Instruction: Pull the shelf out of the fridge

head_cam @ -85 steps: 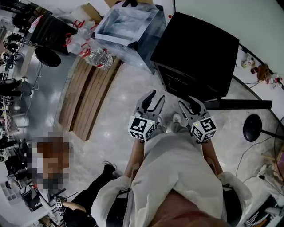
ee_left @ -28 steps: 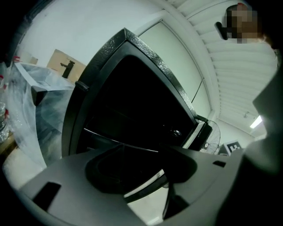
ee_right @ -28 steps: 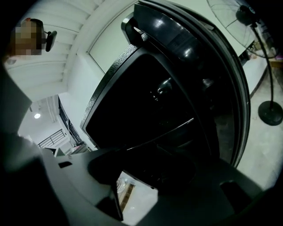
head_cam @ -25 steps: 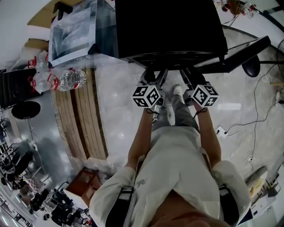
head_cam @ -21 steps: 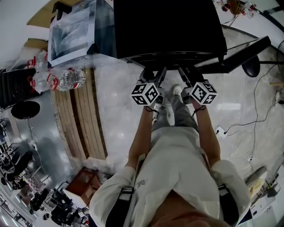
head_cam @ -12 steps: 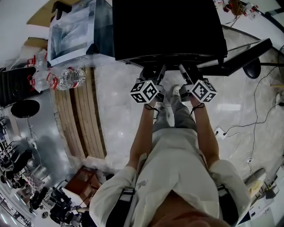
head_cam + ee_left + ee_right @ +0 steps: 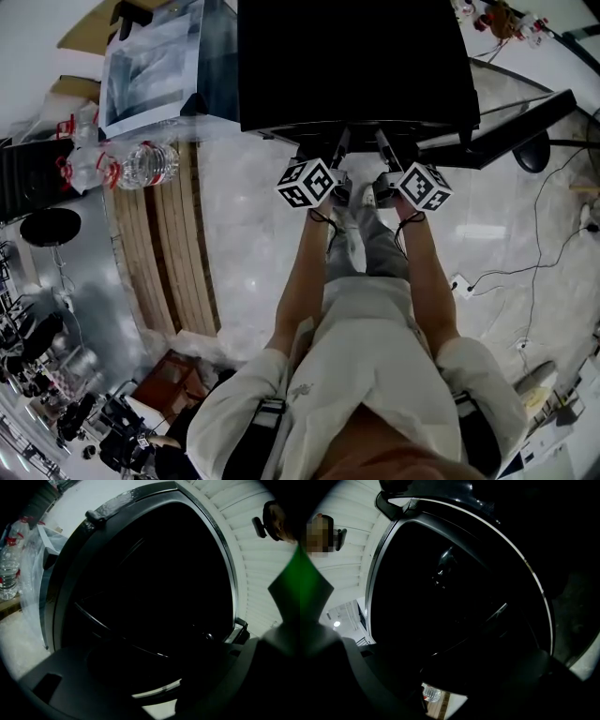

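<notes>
The black fridge (image 7: pixel 356 56) fills the top of the head view, with its door (image 7: pixel 506 127) swung open to the right. Both grippers reach into its dark opening side by side, at about the same height. My left gripper (image 7: pixel 333 155) has its jaws opening, and my right gripper (image 7: pixel 386 150) has its jaws closing. In the left gripper view a thin shelf rim (image 7: pixel 117 637) crosses the dark interior ahead of the wide-apart jaws. The right gripper view shows the same kind of rim (image 7: pixel 487 620). It is too dark to tell whether the shelf lies between either pair of pads.
Water bottles (image 7: pixel 141 164) and a clear plastic box (image 7: pixel 155 66) sit left of the fridge, by a wooden pallet (image 7: pixel 173 253). A black stool (image 7: pixel 47 228) stands at far left. Cables (image 7: pixel 525 272) run over the floor at right. The person's feet (image 7: pixel 347 220) are just below the grippers.
The person has stepped up square to the fridge. Over the last second both grippers slid forward, so their jaws now reach under the fridge's top edge.
</notes>
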A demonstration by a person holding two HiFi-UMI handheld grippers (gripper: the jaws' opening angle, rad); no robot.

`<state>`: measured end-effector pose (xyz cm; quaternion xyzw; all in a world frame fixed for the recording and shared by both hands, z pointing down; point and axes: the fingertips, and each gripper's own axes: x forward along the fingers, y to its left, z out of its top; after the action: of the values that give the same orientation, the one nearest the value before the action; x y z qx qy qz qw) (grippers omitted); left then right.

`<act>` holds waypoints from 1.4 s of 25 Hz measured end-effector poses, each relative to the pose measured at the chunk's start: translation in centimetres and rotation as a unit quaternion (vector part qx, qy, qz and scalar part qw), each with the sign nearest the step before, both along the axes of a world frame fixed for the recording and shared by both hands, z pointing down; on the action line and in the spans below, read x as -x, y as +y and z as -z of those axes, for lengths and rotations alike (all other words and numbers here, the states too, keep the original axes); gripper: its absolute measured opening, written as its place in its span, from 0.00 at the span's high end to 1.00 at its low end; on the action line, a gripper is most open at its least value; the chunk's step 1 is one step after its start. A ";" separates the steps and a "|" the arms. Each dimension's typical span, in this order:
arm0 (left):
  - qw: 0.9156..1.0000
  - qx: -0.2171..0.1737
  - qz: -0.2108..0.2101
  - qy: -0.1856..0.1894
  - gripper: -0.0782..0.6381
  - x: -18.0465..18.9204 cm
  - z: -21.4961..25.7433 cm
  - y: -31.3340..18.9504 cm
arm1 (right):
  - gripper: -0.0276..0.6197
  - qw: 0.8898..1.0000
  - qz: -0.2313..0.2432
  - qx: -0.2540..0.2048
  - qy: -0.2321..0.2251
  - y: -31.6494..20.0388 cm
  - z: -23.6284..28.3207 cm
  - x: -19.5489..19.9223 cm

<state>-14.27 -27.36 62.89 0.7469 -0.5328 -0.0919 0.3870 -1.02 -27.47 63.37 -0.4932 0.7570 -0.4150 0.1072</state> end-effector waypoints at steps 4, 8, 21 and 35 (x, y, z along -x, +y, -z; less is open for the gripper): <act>1.000 -0.004 -0.005 -0.013 0.49 -0.1 -0.4 -0.6 | 0.56 1.000 -0.006 -0.007 -0.001 -0.7 0.0 0.1; 1.000 -0.013 -0.009 -0.023 0.54 -0.3 -0.6 -1.3 | 0.60 1.000 -0.007 -0.014 0.008 -1.3 -0.3 0.1; 0.998 -0.055 -0.003 0.009 0.64 -0.2 0.4 -1.0 | 0.77 0.998 -0.018 -0.047 -0.031 -1.0 0.9 0.5; 0.997 -0.074 -0.017 0.016 0.65 -0.1 1.8 0.5 | 0.77 0.995 -0.027 -0.078 -0.058 0.6 2.4 0.6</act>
<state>-14.18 -26.83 61.10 0.7808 -0.5056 -0.1361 0.3408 -1.60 -26.88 60.99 -0.4788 0.7660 -0.3795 0.1999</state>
